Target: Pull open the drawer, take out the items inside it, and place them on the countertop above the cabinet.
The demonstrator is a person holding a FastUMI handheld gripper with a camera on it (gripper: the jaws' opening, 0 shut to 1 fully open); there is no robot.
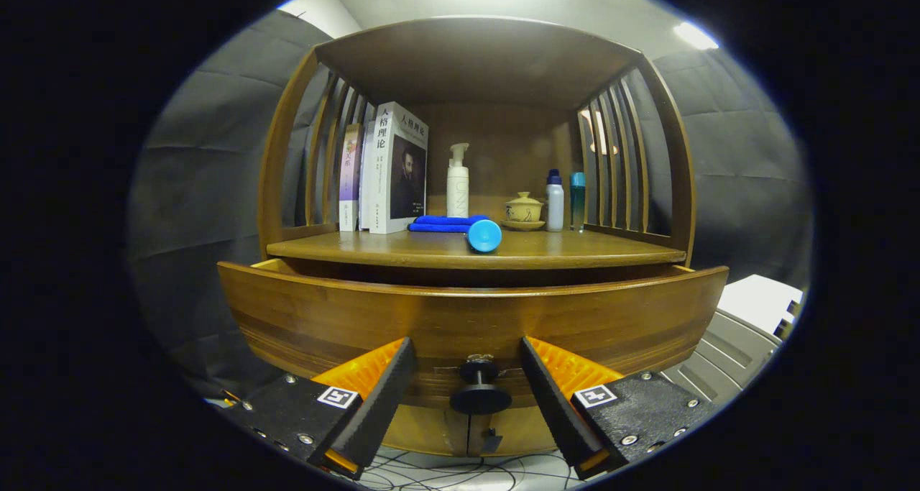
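Note:
The wooden drawer (pixel 345 318) stands pulled out a little from the cabinet, its curved front facing me. Its black knob (pixel 480 390) sits between my fingers, with a gap on each side. My gripper (pixel 467 351) is open, its black pads (pixel 388 383) level with the knob and touching nothing. The drawer's inside is hidden behind its front. Above it lies the countertop (pixel 575 250), holding a blue cylinder (pixel 484 235) on its side and a folded blue cloth (pixel 442 223) behind it.
On the countertop stand books (pixel 392 167) at the left, a white pump bottle (pixel 458 182), a lidded yellow cup on a saucer (pixel 524 210), and two small bottles (pixel 565 200) at the right. Slatted side walls and a roof enclose the shelf. Cables lie below the drawer.

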